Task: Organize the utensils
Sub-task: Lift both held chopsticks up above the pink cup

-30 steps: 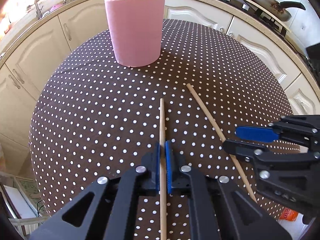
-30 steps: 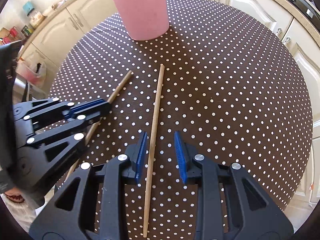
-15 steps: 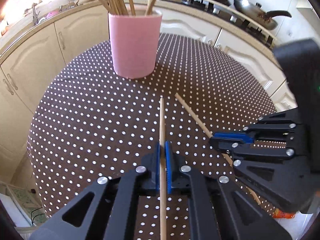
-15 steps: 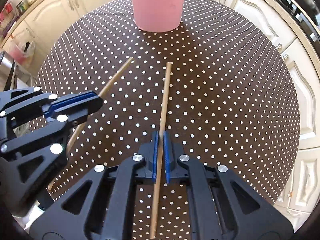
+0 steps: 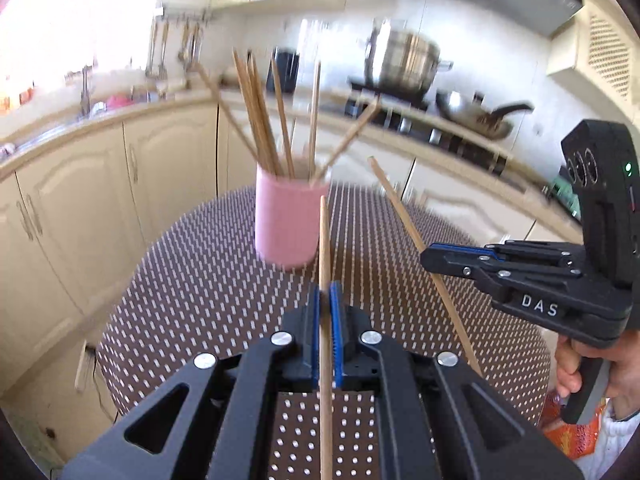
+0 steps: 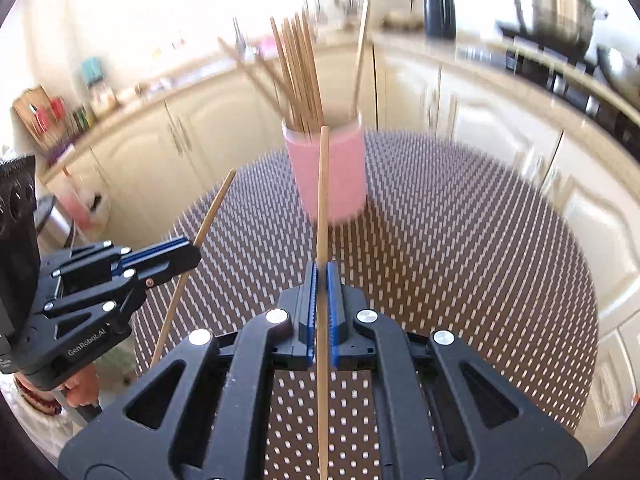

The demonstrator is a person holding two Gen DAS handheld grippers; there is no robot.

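Note:
My left gripper [image 5: 328,300] is shut on a wooden chopstick [image 5: 324,248], held above the table and pointing at the pink cup [image 5: 286,224]. My right gripper [image 6: 322,280] is shut on a second chopstick [image 6: 322,200], also lifted and pointing at the pink cup [image 6: 340,176]. The cup holds several chopsticks [image 5: 260,120] standing upright. In the left wrist view the right gripper [image 5: 434,258] shows at the right with its chopstick [image 5: 404,216]. In the right wrist view the left gripper [image 6: 192,254] shows at the left with its chopstick [image 6: 212,208].
The cup stands at the far side of a round table [image 5: 200,280] with a brown white-dotted cloth. Cream kitchen cabinets [image 5: 80,184] and a counter curve around behind it. A steel pot [image 5: 404,60] and a pan [image 5: 476,116] sit on the stove at the back right.
The right gripper shut on its chopstick. Both grippers lifted their chopsticks off the table and tilted up, so the views now look level across the kitchen.

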